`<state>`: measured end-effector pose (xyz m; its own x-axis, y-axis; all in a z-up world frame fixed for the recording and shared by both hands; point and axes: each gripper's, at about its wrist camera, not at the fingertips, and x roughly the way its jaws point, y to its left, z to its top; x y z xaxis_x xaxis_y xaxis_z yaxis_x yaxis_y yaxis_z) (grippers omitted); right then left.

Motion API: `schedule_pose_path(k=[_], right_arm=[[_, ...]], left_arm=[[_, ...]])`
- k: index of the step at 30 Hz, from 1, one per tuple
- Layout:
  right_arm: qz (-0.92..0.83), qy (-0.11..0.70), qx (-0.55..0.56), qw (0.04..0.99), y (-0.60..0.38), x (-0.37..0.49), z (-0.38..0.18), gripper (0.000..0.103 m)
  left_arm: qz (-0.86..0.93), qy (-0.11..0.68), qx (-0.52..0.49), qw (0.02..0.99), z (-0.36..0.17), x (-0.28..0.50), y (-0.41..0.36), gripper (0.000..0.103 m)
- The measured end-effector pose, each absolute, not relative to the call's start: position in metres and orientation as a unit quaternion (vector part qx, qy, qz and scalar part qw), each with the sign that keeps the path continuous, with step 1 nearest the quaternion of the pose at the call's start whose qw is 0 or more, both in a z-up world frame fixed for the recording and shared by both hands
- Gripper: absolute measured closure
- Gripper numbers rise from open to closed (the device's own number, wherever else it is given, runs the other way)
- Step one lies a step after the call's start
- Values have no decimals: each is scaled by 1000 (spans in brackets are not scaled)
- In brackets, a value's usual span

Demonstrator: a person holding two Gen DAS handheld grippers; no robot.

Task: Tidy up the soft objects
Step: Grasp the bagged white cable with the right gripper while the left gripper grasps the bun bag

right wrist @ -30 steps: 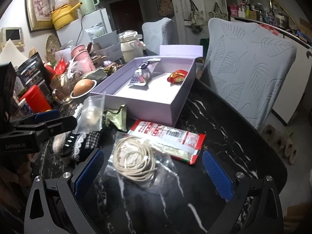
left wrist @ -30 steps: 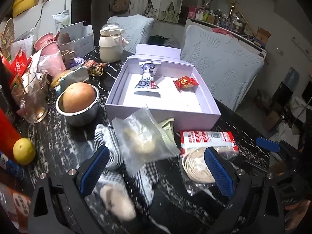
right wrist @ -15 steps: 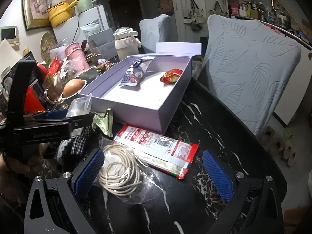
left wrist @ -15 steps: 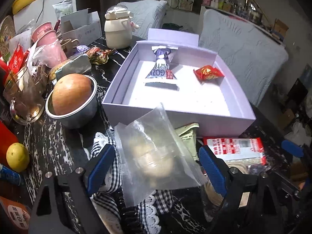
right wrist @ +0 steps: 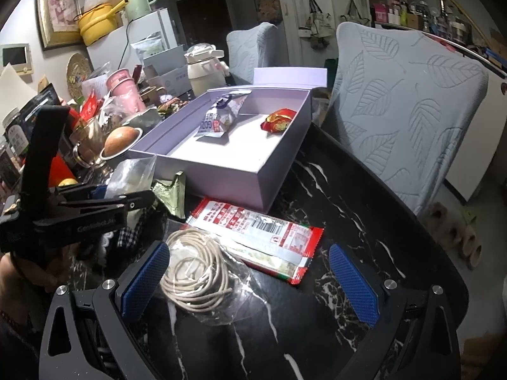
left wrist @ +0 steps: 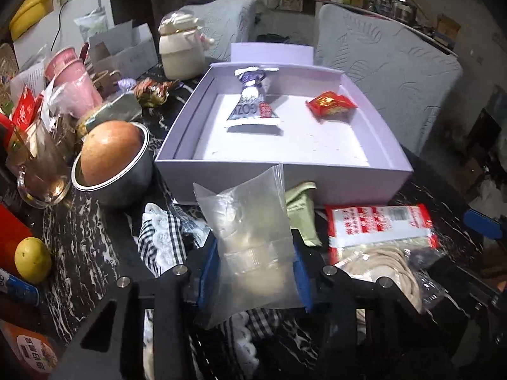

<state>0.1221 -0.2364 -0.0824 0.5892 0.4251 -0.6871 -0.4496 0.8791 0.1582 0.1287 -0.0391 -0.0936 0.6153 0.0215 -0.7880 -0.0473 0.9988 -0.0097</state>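
My left gripper [left wrist: 253,272] is shut on a clear zip bag [left wrist: 250,240] with a pale soft lump inside, held just in front of the open lilac box [left wrist: 177,145]. The box holds a silver-purple snack pouch [left wrist: 253,107] and a red wrapped sweet [left wrist: 331,104]. A checked cloth [left wrist: 161,240] lies under the bag. My right gripper [right wrist: 250,281] is open and empty above a bagged coil of cord [right wrist: 196,272] and a red-white packet [right wrist: 253,228]. The left gripper with its bag shows in the right wrist view [right wrist: 126,186].
A steel bowl with a round bun [left wrist: 111,158], a glass mug [left wrist: 38,171], a lemon [left wrist: 31,259], pink cups [left wrist: 69,76] and a cream jar [left wrist: 182,50] crowd the left side. A green packet [left wrist: 301,209] leans on the box. Padded chairs [right wrist: 402,107] stand behind the black marble table [right wrist: 364,190].
My left gripper closed from wide open onto the clear zip bag and lifted it toward the box. My right gripper stayed open and shifted slightly over the cord.
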Motion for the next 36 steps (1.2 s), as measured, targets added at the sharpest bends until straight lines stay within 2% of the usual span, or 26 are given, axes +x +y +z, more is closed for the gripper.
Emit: schedule_pose_path(k=[15, 27, 29, 31, 36], right_arm=[[281, 399, -21, 873, -220, 112, -97, 1], [274, 408, -98, 865, -178, 119, -121, 1], [265, 403, -118, 868, -174, 116, -122, 7], [263, 399, -129, 869, -174, 114, -123, 19], [274, 408, -110, 864, -179, 111, -122, 36]], left_arm=[[-1, 422, -39, 906, -64, 68, -45, 61], [21, 425, -53, 903, -67, 57, -30, 61], [21, 426, -54, 903, -68, 57, -29, 61], [20, 426, -57, 903, -69, 57, -28, 61], [16, 426, -61, 902, -69, 54, -29, 61]])
